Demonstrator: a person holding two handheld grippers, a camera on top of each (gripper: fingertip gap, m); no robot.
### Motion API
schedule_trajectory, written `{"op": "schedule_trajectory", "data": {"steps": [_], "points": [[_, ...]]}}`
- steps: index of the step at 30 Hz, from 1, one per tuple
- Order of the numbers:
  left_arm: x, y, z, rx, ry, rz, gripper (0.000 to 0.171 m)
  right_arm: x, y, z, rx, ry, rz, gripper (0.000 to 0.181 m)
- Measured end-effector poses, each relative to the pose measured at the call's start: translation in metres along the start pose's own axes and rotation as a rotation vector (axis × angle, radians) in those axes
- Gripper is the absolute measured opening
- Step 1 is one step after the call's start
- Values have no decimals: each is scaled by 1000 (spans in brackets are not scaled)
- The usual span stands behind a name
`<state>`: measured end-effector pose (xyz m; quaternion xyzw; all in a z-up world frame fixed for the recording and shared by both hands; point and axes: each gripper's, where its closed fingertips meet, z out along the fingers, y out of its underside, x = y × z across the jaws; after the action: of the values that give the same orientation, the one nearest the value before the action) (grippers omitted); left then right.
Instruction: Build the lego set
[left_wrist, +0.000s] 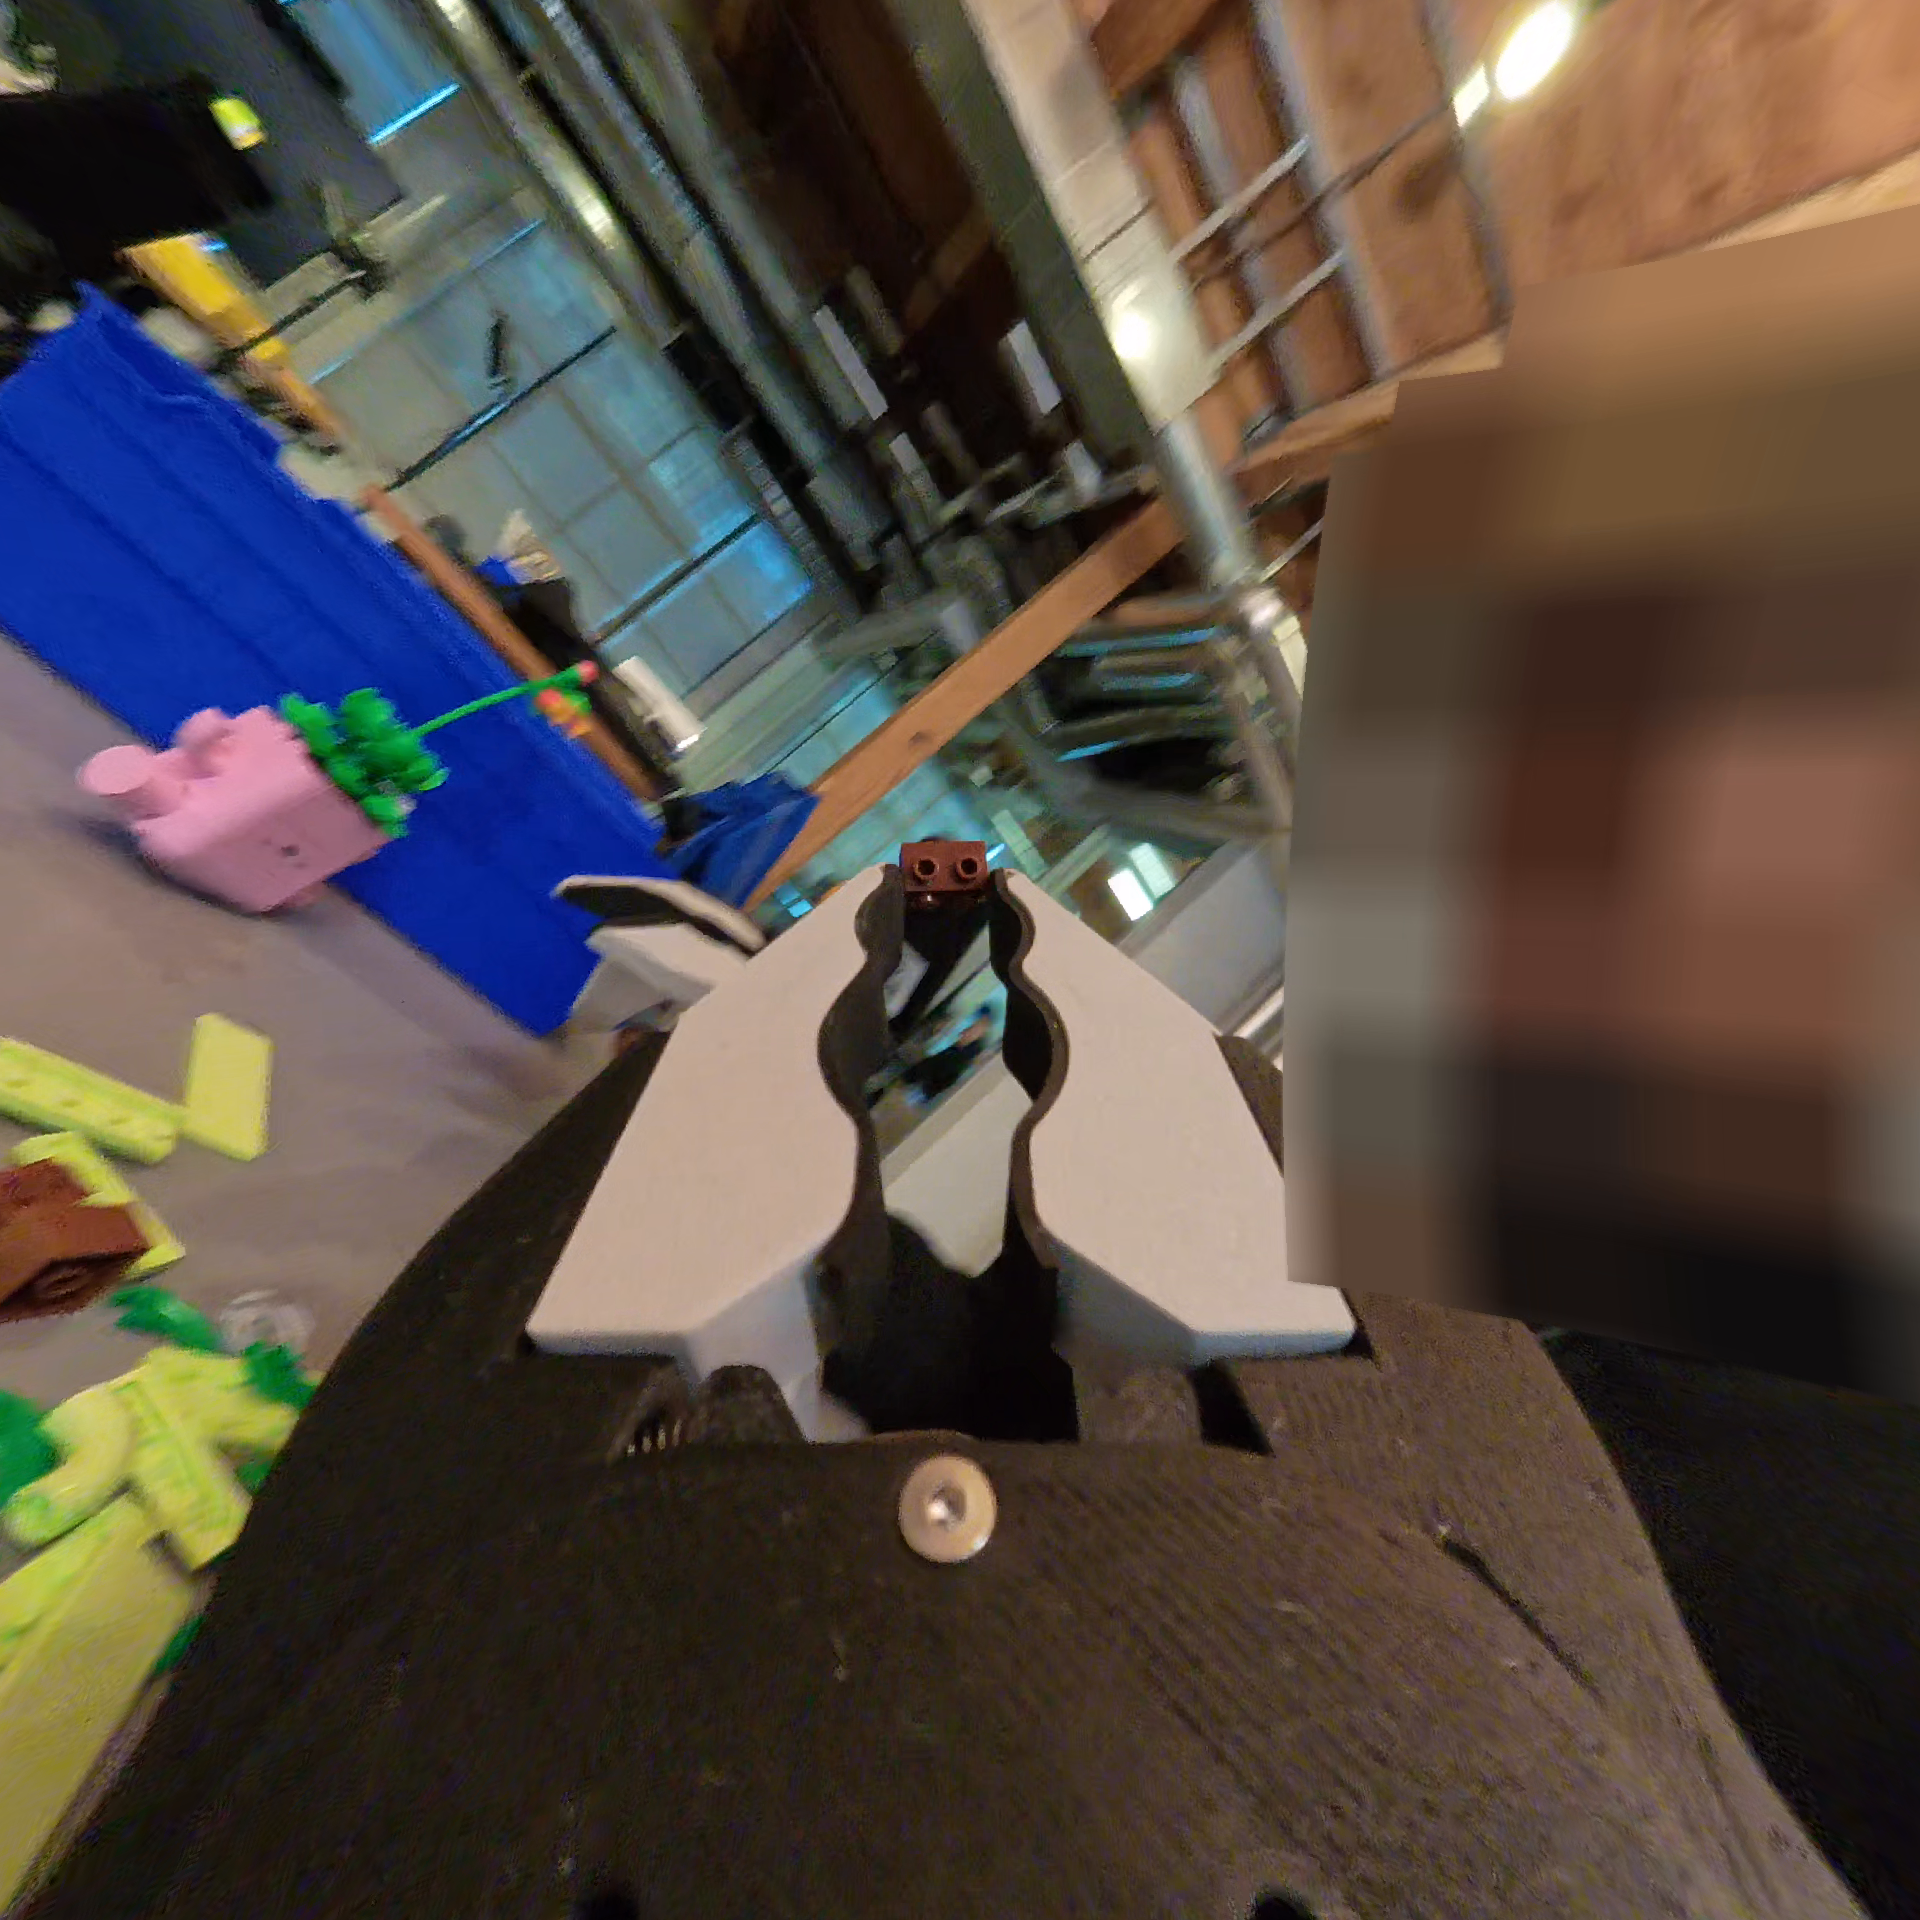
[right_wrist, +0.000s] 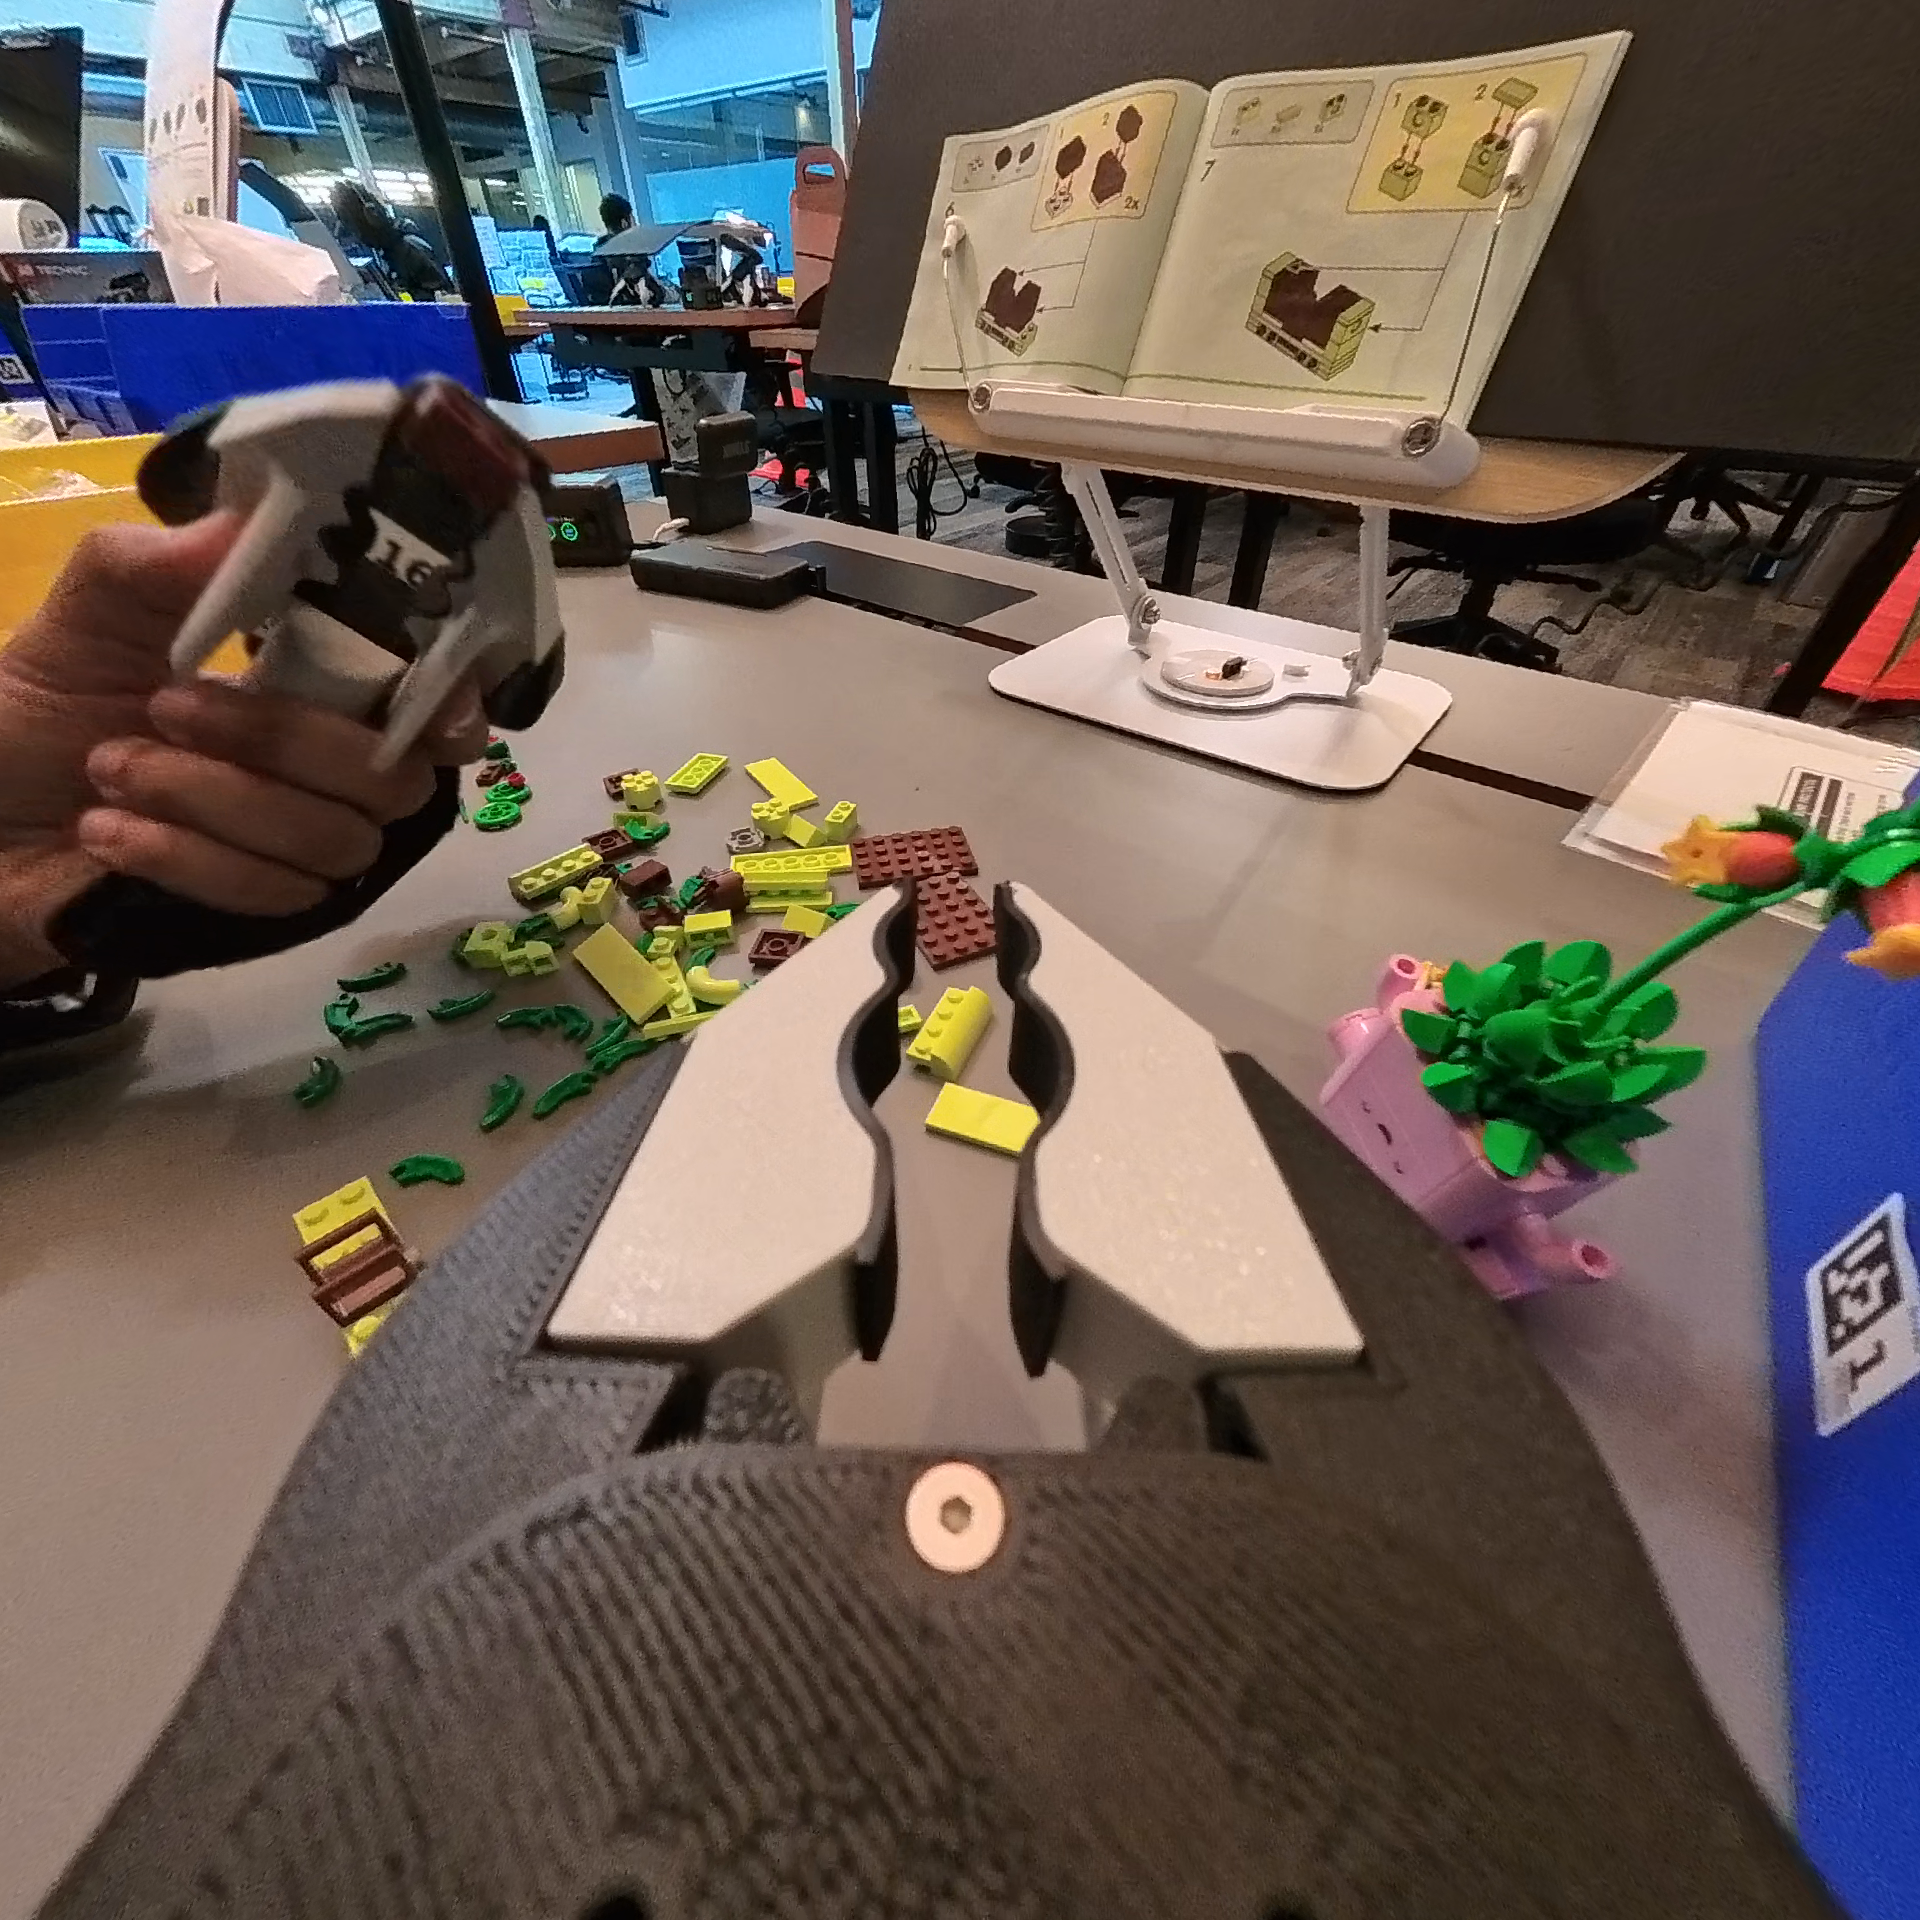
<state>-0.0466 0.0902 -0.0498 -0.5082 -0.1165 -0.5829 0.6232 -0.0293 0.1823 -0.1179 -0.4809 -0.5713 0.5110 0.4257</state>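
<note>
Two grippers working: left gripper, raised, is pinching a small brown brick; right gripper is hovering spread over loose lime pieces.

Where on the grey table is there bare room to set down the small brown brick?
Bare grey tabletop lies between the loose lime, brown and green brick pile, the white book stand base and the pink pot-plant model. It is crowded left of centre, under the raised left gripper.
</note>
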Motion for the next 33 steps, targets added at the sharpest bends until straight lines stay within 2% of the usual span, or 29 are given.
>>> {"op": "schedule_trajectory", "data": {"steps": [1, 5, 10, 15, 17, 19, 21, 24, 30, 33], "points": [[-6, 7, 3, -50, -63, 54, 14, 0, 0, 0, 2, -1, 1, 12], [-28, 35, 10, -239, -289, 266, 14, -23, -19, -11, 91, -115, -72, 23], [-39, 43, 13, -244, -313, 208, 14, -61, -35, -22, 172, -94, -415, 29], [-42, 50, 16, -271, -318, 200, 14, -70, -26, -11, 120, -51, -506, 27], [-42, 56, 19, -289, -309, 195, 14, -72, -22, -9, 105, -80, -480, 24], [-42, 60, 22, -299, -303, 190, 14, -70, -20, -9, 96, -100, -446, 11], [-40, 60, 24, -292, -286, 189, 16, -71, -21, -12, 106, -131, -413, 9], [-39, 57, 26, -261, -278, 190, 37, -70, -30, -17, 146, -174, -297, 9], [0, 55, 36, -205, -16, 127, 45, -77, -58, -32, 307, -390, 79, 8], [15, 57, 37, -213, 67, 134, 45, -75, -60, -33, 332, -421, 166, 9]]}}
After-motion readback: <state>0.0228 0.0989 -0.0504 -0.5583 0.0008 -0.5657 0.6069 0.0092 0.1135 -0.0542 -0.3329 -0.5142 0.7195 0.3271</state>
